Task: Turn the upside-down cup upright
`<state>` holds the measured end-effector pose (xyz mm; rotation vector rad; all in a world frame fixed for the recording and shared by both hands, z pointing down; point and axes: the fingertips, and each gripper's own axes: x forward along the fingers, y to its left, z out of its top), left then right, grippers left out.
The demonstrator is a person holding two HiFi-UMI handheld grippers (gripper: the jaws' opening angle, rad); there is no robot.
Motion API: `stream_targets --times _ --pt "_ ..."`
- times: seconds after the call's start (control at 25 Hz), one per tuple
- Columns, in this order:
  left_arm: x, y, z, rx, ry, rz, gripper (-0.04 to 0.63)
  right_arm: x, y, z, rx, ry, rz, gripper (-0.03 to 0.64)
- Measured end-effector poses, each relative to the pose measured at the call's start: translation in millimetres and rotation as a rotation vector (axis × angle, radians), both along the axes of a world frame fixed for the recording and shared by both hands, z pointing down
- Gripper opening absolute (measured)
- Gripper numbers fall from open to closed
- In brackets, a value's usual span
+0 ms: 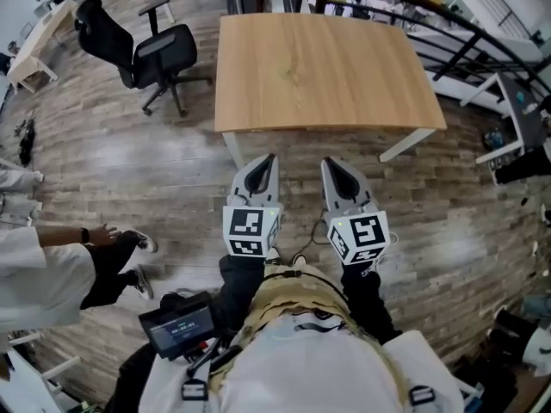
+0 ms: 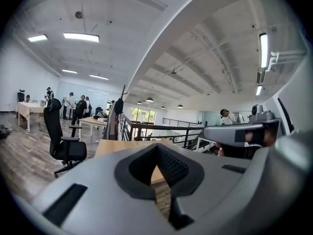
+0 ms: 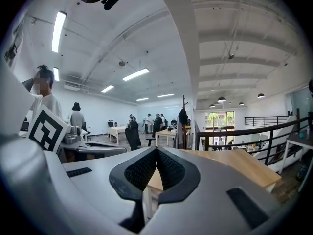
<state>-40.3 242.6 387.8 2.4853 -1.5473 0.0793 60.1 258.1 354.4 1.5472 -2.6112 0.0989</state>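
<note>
Two grippers, left (image 1: 269,163) and right (image 1: 331,167), hang side by side at the 6 o'clock edge of the table (image 1: 327,67), each with its jaws pressed together on nothing. No cup shows in any view, so the best start is probably to find it, then open one gripper before reaching. No container is visible, so there are no contents to tell.

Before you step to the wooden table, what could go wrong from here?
1. The table looks bare; no cup shows in any view, so there may be nothing to turn.
2. The left claw and right claw are both shut; they would push a cup rather than grip it.
3. A person is close on the left; a wide swing could hit them.
</note>
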Motion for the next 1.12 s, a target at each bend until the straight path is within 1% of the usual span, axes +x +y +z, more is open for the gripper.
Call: stream_targets --times 0.32,0.52,0.72,0.92,1.12 --pt "-9.0 -9.1 8.5 -0.008 0.006 0.014 0.002 -12.7 -7.7 13.5 -0.022 0.010 0.006 0.021" --pt "-19.3 -14.2 5.0 0.008 0.002 0.000 0.002 -23.5 -12.9 12.0 -0.011 0.002 -0.008 0.021" --pt "-26.9 -23.6 7.7 0.004 -0.003 -0.010 0.002 -28.5 -23.9 17.2 -0.016 -0.011 -0.014 0.021" --pt "-28.2 -50.3 22.6 -0.022 -0.009 -0.032 0.002 -28.3 -53.8 31.5 -0.037 -0.017 -0.026 0.021" --pt "-26.9 -109.0 26.3 -0.015 -0.033 -0.061 0.002 -28.1 -119.4 38.5 -0.037 -0.045 -0.055 0.021"
